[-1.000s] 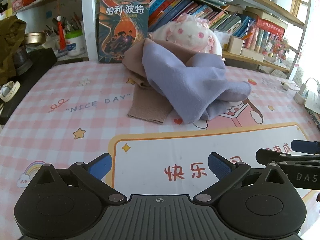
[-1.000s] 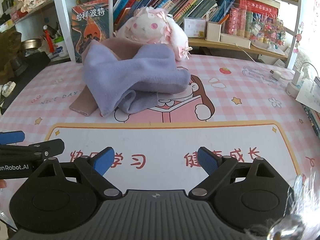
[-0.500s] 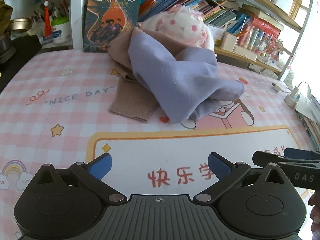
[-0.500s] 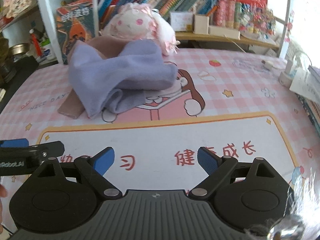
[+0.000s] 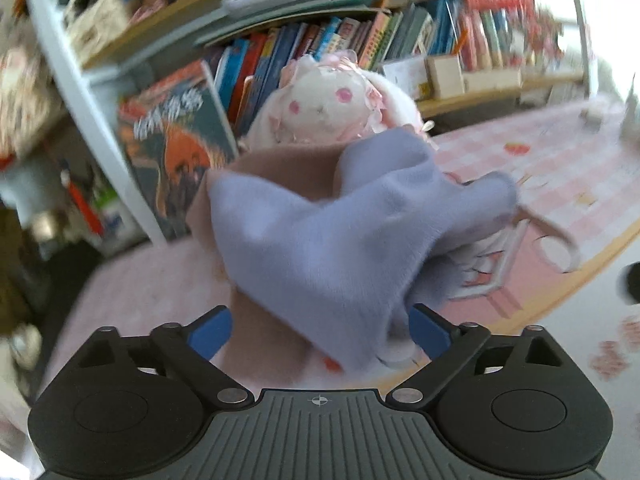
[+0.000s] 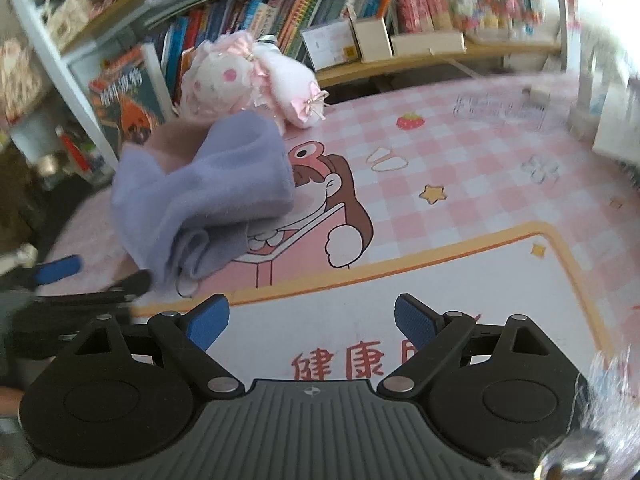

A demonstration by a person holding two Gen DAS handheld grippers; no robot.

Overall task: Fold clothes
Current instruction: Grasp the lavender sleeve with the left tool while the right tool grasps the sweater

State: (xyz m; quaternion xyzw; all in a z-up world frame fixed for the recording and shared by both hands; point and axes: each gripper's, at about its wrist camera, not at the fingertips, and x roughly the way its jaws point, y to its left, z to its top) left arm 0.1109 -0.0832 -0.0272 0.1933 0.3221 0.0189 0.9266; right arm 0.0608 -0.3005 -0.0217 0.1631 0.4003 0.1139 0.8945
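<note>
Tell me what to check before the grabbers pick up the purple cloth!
1. Purple cloth between the left gripper's jaws: ok, and they are closing.
2. Pads pressing the cloth: not ok yet.
3. Right gripper on the cloth: not ok, open over the bare mat.
4. Tan garment separate from the purple one: not ok, it lies underneath.
5. Plush bunny out of the way: ok, behind the pile.

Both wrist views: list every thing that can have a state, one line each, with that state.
Lilac fleece garment: crumpled, unfolded, draped over the tan garment.
Tan knit garment: bunched beneath it, unfolded.
Left tongs: closing, lilac cloth between the pads, not yet pinched.
Right tongs: open, empty, over the pink checked mat.
White plush rabbit: slumped against the books.
</note>
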